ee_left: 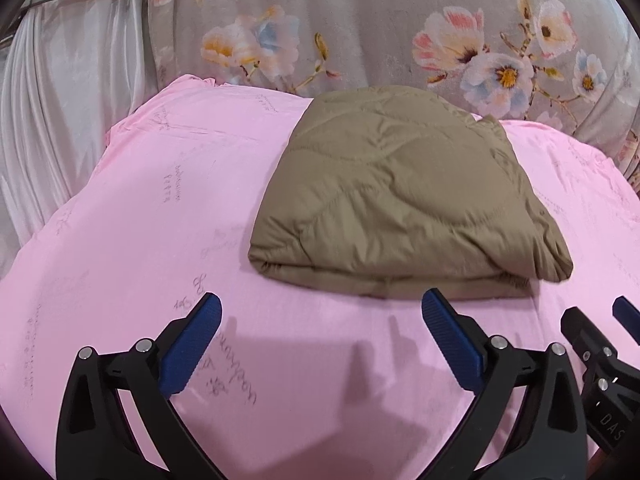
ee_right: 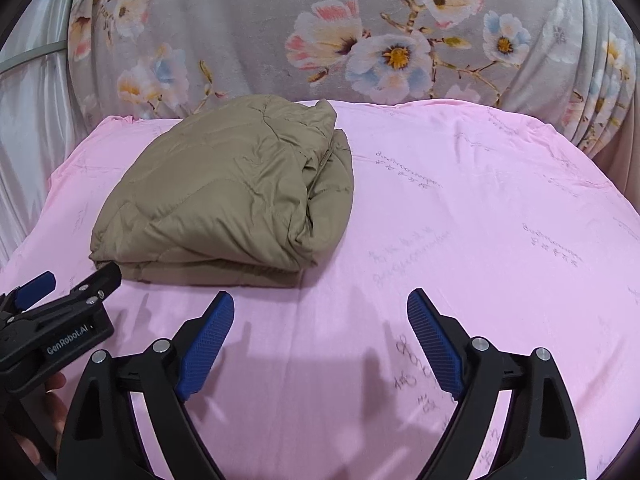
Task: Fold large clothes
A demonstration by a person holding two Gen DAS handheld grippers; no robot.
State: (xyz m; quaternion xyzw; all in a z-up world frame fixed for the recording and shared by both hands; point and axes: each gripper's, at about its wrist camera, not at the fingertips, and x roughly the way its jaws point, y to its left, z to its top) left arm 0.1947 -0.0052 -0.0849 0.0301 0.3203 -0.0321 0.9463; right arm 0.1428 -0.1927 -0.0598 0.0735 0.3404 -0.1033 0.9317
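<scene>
Item: tan quilted jacket (ee_left: pixel 396 196), lay folded into a compact bundle on the pink bed (ee_left: pixel 160 220); left gripper (ee_left: pixel 320 316) and right gripper (ee_right: pixel 320 312) hung nearby, jaws wide, holding nothing; folding apparently complete.

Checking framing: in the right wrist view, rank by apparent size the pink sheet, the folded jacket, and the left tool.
1. pink sheet
2. folded jacket
3. left tool, partly cropped and nearer, so unsure.
</scene>
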